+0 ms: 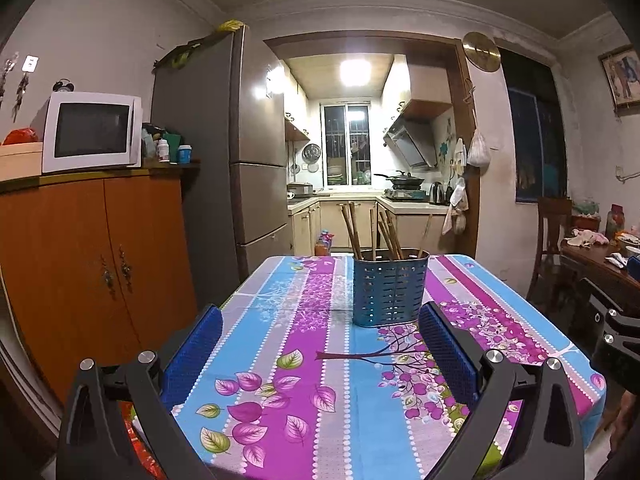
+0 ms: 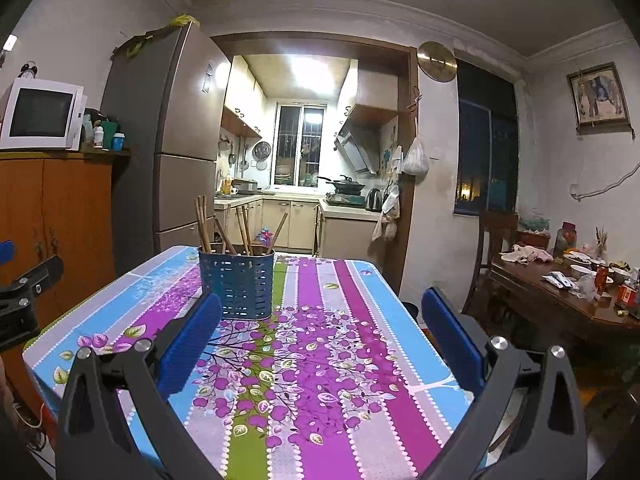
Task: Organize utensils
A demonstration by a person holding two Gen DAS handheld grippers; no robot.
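Note:
A blue perforated utensil holder [image 1: 389, 288] stands upright on the table with the flowered cloth [image 1: 312, 360]. Several wooden chopsticks [image 1: 374, 232] stand in it. My left gripper [image 1: 320, 320] is open and empty, held above the near part of the table, short of the holder. In the right wrist view the holder [image 2: 237, 284] is ahead to the left, with the chopsticks [image 2: 236, 228] in it. My right gripper [image 2: 322, 308] is open and empty above the table [image 2: 340, 360]. The other gripper shows at the edge of each view [image 1: 616, 332] [image 2: 24, 292].
An orange cabinet [image 1: 92, 264] with a microwave [image 1: 90, 132] stands left of the table, a tall fridge [image 1: 224, 152] behind it. A dark wooden table [image 2: 568, 300] with dishes and a chair [image 2: 496, 248] stand to the right. The kitchen doorway lies beyond the table.

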